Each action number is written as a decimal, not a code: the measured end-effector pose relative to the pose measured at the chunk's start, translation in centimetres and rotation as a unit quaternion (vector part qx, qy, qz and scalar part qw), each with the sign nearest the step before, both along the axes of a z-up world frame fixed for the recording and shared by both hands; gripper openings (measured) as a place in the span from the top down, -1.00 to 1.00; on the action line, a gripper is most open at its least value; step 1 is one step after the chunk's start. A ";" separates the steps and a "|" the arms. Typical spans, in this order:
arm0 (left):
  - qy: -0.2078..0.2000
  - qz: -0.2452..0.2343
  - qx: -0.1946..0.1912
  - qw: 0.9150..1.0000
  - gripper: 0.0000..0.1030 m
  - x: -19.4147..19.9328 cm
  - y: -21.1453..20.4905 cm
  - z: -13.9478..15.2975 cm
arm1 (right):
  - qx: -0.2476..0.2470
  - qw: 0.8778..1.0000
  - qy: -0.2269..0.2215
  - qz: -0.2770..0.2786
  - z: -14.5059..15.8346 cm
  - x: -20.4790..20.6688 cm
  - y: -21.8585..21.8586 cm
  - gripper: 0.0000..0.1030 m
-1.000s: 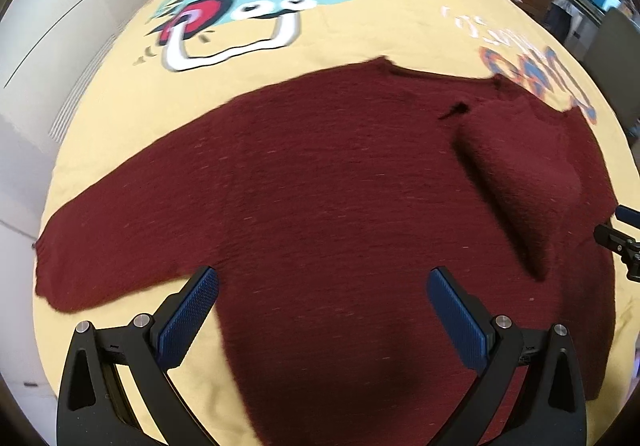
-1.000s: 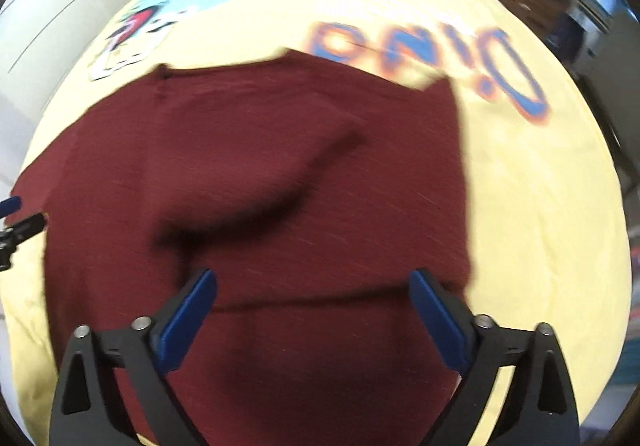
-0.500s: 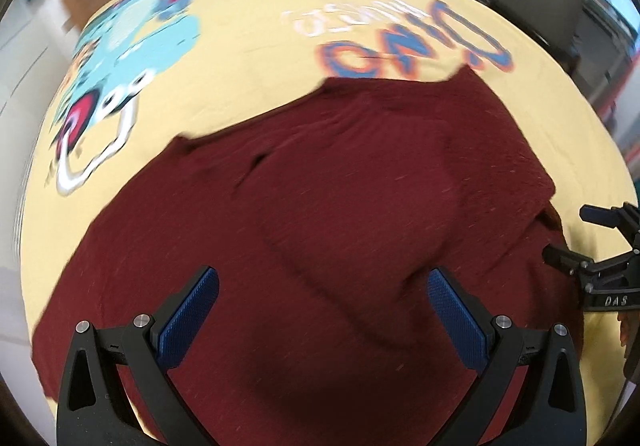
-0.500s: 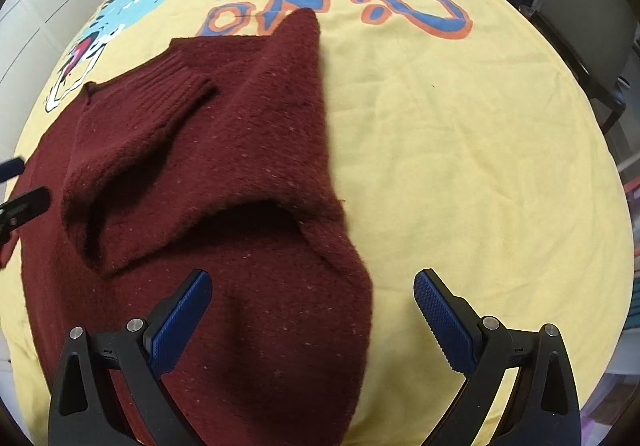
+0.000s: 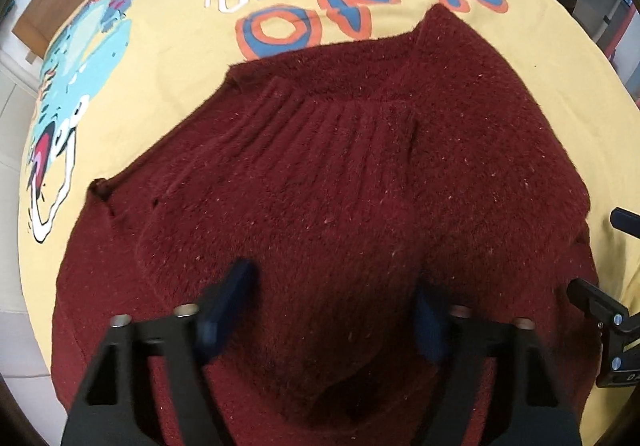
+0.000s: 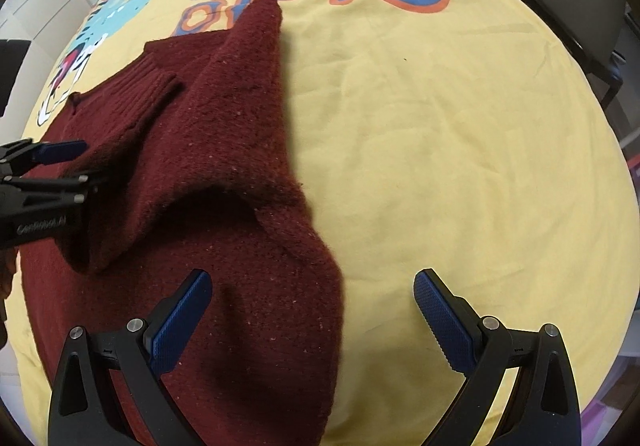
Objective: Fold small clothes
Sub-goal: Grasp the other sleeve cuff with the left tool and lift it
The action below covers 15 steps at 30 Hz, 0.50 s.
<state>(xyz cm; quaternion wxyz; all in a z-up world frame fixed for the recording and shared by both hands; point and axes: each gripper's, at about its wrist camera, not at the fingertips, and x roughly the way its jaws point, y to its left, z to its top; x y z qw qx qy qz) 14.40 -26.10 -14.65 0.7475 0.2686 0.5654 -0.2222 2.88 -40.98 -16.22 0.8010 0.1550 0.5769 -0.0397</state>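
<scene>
Lying beneath both wide-spread grippers, left (image 5: 332, 310) and right (image 6: 312, 310), nothing gripped, a maroon sweater (image 6: 224, 149) is being displayed on the yellow sheet (image 6: 440, 125).

Two wrist fisheyes, both tilted down over one bed

Left view: set close above the maroon sweater (image 5: 340, 173), knit filling the space ahead of the left gripper (image 5: 332, 310). Right view: looked from the sweater's (image 6: 224, 149) right side, right gripper (image 6: 312, 310) straddling its edge. Shared: sweater, yellow printed sheet (image 6: 460, 133), each other's gripper at frame edge.
</scene>
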 end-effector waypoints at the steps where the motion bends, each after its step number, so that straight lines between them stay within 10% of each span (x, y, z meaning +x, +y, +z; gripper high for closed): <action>1: 0.005 -0.002 0.002 1.000 0.17 0.2 0.1 -0.1 | 0.000 1.000 0.001 0.000 -0.1 0.0 -0.1 -0.96; 3: -0.005 -0.002 0.010 1.000 0.71 0.6 0.4 0.2 | -0.003 1.000 0.002 0.000 -0.2 0.1 -0.1 -0.96; 15: -0.037 0.107 -0.083 0.990 0.78 0.8 10.8 5.0 | -0.004 1.000 0.001 0.017 -0.6 1.9 1.8 -0.96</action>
